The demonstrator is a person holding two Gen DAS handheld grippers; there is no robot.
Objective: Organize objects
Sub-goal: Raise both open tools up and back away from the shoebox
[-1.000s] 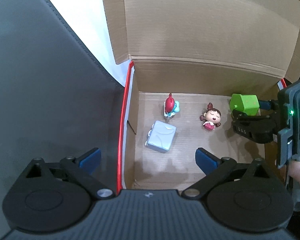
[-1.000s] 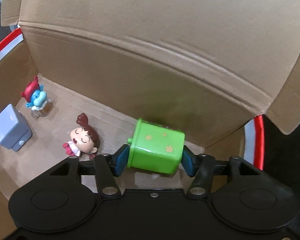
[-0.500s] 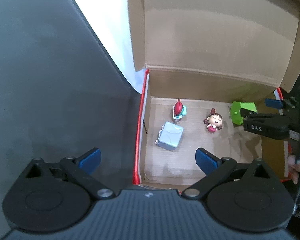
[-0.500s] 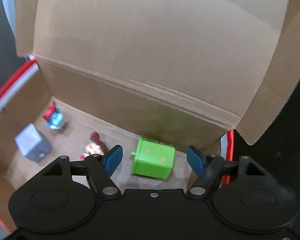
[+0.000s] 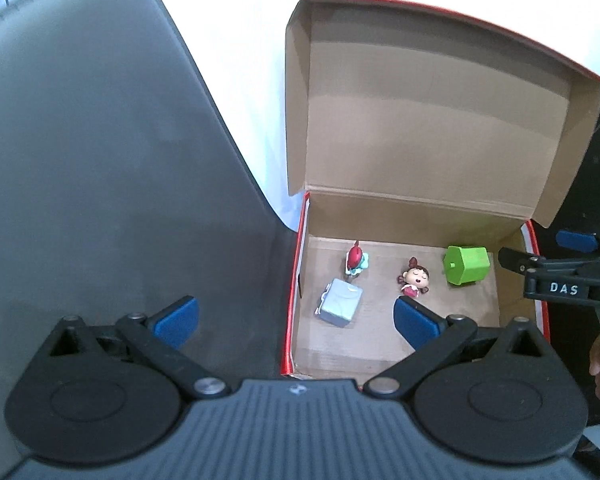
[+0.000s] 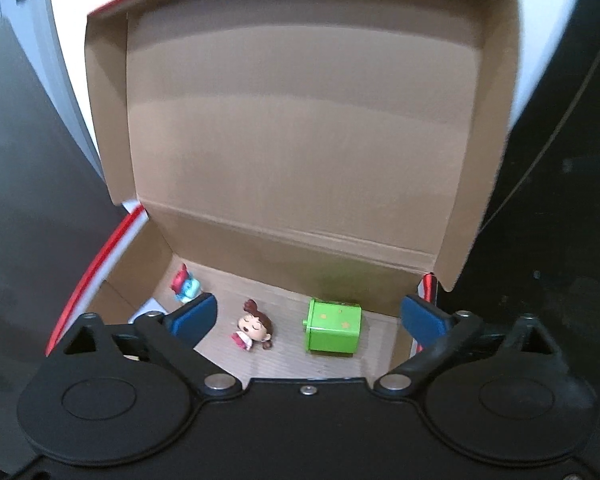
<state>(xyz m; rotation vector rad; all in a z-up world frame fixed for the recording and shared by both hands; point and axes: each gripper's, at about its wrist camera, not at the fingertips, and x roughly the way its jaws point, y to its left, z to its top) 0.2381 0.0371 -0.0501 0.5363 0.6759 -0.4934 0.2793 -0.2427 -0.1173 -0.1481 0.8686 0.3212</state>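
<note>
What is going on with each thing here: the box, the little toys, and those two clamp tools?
Cardboard box: lid open, standing up.
Green toy: on the box floor, on its side, free.
Doll figure: lying on its back.
Blue figure: upright.
Grey case: on the floor.
Right gripper: jaws opening, nothing between.
Left gripper: open, empty.

Green cube toy [image 6: 334, 329] w/ yellow stars, brown cardboard box [image 6: 300, 160] w/ red edge, grey-blue block [image 5: 340, 307], red-hatted blue figure [image 5: 356, 261].
</note>
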